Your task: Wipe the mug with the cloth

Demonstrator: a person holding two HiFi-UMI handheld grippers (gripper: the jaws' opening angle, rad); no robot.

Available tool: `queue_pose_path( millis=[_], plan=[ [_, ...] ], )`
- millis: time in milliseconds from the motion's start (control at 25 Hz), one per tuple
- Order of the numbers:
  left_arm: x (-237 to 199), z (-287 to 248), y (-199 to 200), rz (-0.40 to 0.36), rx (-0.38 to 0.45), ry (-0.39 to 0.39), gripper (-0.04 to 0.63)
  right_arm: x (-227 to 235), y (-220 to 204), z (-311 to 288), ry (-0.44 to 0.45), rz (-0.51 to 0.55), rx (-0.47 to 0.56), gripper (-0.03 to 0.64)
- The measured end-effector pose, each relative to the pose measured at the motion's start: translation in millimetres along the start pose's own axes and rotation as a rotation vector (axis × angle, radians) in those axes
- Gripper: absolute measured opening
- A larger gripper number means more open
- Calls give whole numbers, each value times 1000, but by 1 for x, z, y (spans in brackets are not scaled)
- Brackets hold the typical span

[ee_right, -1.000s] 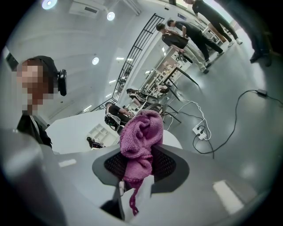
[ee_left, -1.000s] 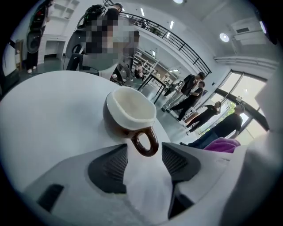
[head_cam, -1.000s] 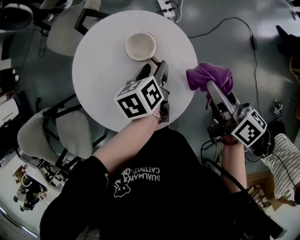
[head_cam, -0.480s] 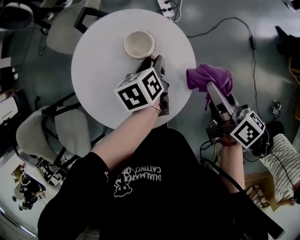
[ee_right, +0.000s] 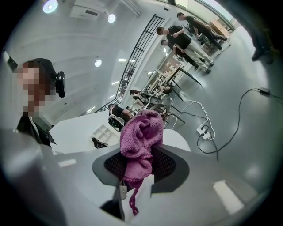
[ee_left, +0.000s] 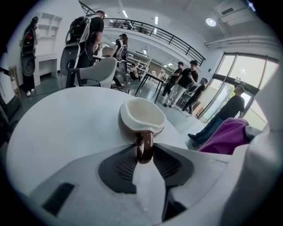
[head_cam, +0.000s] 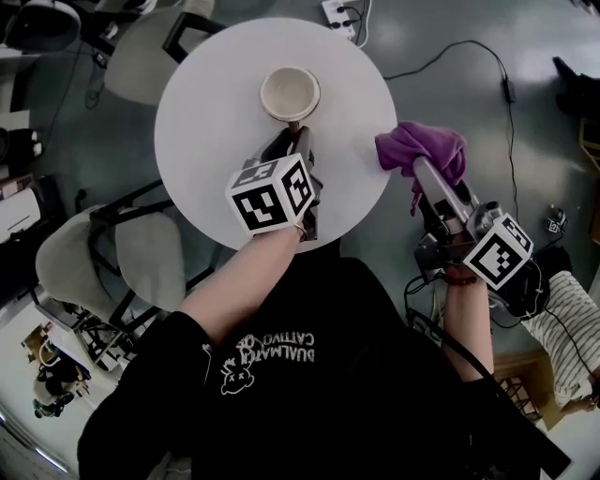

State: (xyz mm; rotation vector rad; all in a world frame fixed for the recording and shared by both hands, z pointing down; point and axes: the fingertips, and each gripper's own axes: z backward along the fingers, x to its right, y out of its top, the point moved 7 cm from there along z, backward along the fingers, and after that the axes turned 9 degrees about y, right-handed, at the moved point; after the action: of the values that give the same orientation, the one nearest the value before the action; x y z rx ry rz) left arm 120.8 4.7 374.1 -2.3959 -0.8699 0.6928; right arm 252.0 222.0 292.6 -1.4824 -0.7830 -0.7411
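Observation:
A mug [head_cam: 290,94], brown outside and cream inside, stands upright on the round white table [head_cam: 211,122] with its handle [ee_left: 144,148] turned toward me. My left gripper [head_cam: 298,134] reaches it from the near side. Its jaws have just been closing, and both pads now touch the handle [head_cam: 294,126] between them. In the left gripper view the mug [ee_left: 141,117] rises just beyond the left gripper [ee_left: 144,155]. The right gripper [head_cam: 419,171] hovers off the table's right edge, shut on a bunched purple cloth [head_cam: 422,148]. In the right gripper view the cloth [ee_right: 140,137] hangs between the right gripper [ee_right: 138,165] pads.
A grey chair [head_cam: 112,267] stands left of the table and another [head_cam: 141,56] behind it. A power strip [head_cam: 339,13] and black cables [head_cam: 469,47] lie on the floor at the back right. Several people [ee_left: 185,79] stand far off in the hall.
My left gripper has slid forward to the mug and its jaws have closed in on the handle. The right gripper keeps the cloth and has barely shifted.

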Motion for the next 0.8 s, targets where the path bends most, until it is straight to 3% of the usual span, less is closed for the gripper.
queue_pose_path(
  millis=[520,680,800],
  plan=[
    [-35,39,-26,-313,73,-115,74,-39,-45,26,34,24,-36,126],
    [-52,70,-42,-370,136,-134,66,-69,-82,50,66,12,-37,124],
    [-61,76,-45,-417,123,-145,64,-87,-94,57,78,8,-26,124]
  ],
)
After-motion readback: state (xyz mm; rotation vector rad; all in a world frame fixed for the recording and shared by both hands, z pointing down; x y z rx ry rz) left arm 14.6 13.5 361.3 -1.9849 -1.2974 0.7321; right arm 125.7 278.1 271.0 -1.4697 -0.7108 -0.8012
